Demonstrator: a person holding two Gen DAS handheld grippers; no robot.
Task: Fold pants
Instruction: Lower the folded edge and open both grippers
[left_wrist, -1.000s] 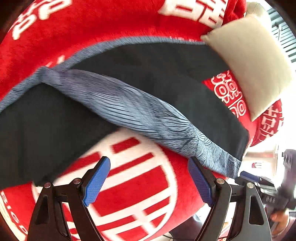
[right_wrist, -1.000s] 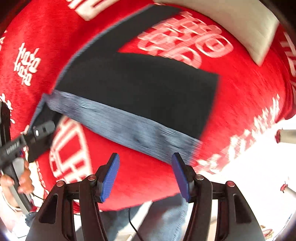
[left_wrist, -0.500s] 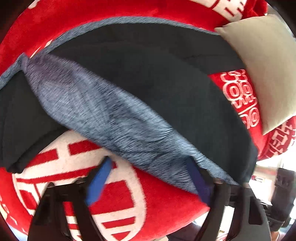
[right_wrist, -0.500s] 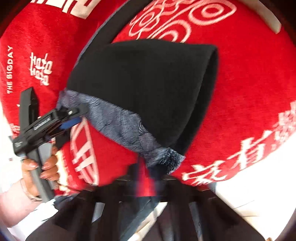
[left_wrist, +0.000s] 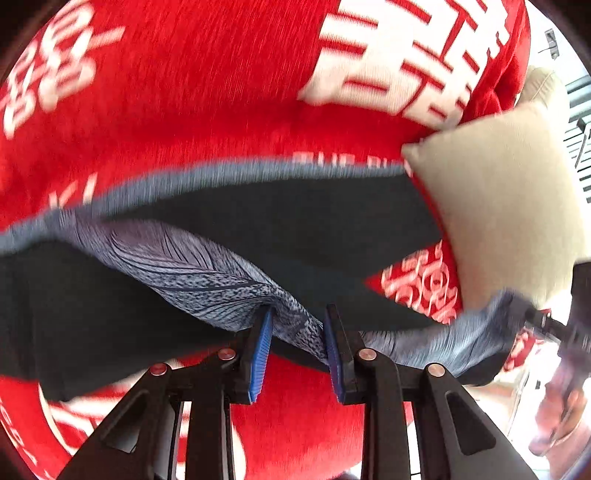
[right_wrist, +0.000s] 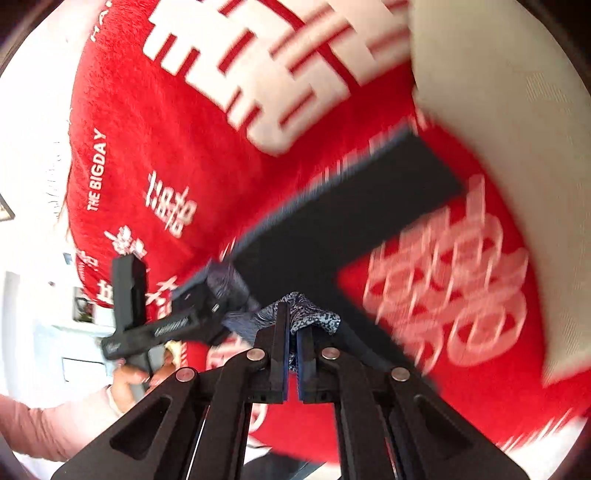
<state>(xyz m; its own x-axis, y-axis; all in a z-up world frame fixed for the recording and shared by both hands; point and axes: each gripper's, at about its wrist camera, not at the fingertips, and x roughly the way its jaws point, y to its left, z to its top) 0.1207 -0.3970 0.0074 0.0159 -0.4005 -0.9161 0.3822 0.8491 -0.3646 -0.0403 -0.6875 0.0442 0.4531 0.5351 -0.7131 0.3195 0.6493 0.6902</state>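
Dark pants (left_wrist: 258, 221) with a grey patterned waistband (left_wrist: 192, 269) lie on a red blanket (left_wrist: 184, 103). My left gripper (left_wrist: 297, 325) has its blue pads closed in on the waistband fabric, which bunches between them. My right gripper (right_wrist: 293, 332) is shut on the other waistband end (right_wrist: 314, 317). In the right wrist view the pants (right_wrist: 351, 214) stretch away over the blanket (right_wrist: 184, 147), and the left gripper (right_wrist: 166, 325) shows at the left. The right gripper shows blurred in the left wrist view (left_wrist: 554, 325).
A beige pillow (left_wrist: 509, 192) lies on the blanket to the right of the pants; it also shows in the right wrist view (right_wrist: 517, 147). The person's hand (right_wrist: 133, 376) holds the left gripper. The blanket's front edge lies just below both grippers.
Both grippers have closed on the waistband, one at each end, after being open above it. The views have shifted and the waistband is now lifted and bunched.
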